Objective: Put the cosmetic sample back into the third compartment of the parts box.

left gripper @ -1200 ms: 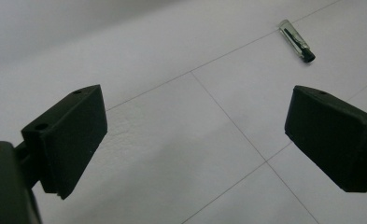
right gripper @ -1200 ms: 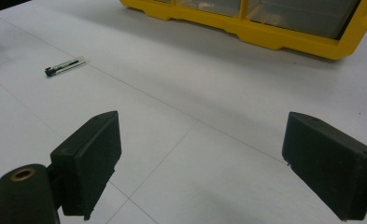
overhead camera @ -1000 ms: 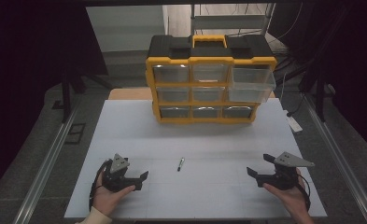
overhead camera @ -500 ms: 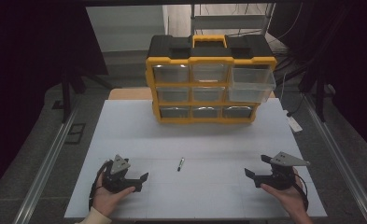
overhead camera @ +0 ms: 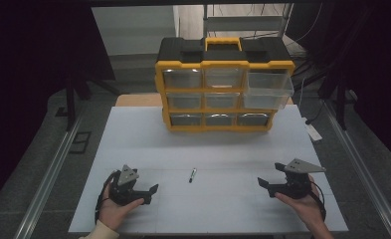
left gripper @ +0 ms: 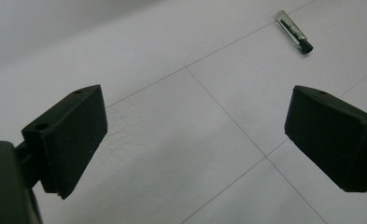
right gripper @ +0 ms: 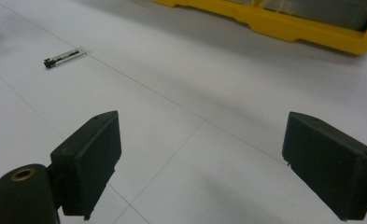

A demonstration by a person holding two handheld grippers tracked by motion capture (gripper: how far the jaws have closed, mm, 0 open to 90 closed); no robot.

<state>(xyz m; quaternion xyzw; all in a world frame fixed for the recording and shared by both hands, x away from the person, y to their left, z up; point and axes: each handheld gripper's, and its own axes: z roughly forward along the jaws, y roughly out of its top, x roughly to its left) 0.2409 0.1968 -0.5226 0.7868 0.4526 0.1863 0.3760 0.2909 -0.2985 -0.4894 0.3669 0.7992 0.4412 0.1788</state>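
Clear plastic, black-capped: a small pen-like tube (overhead camera: 192,175) lay on the white table (overhead camera: 133,129), between the two grippers and well apart from both.

It looked light, stiff and slippery, likely to roll off its round barrel, so a pinch across the middle of the barrel seemed safest. The left gripper (overhead camera: 144,191) and the right gripper (overhead camera: 266,185) each rested low with jaws spread wide, holding nothing. Behind stood a yellow drawer organizer (overhead camera: 225,89), its upper right drawer (overhead camera: 267,89) pulled out.

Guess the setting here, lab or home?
Probably a lab or recording bench: a white table with metal rails along its sides, a yellow parts organizer, dark curtains around, and handheld grippers.
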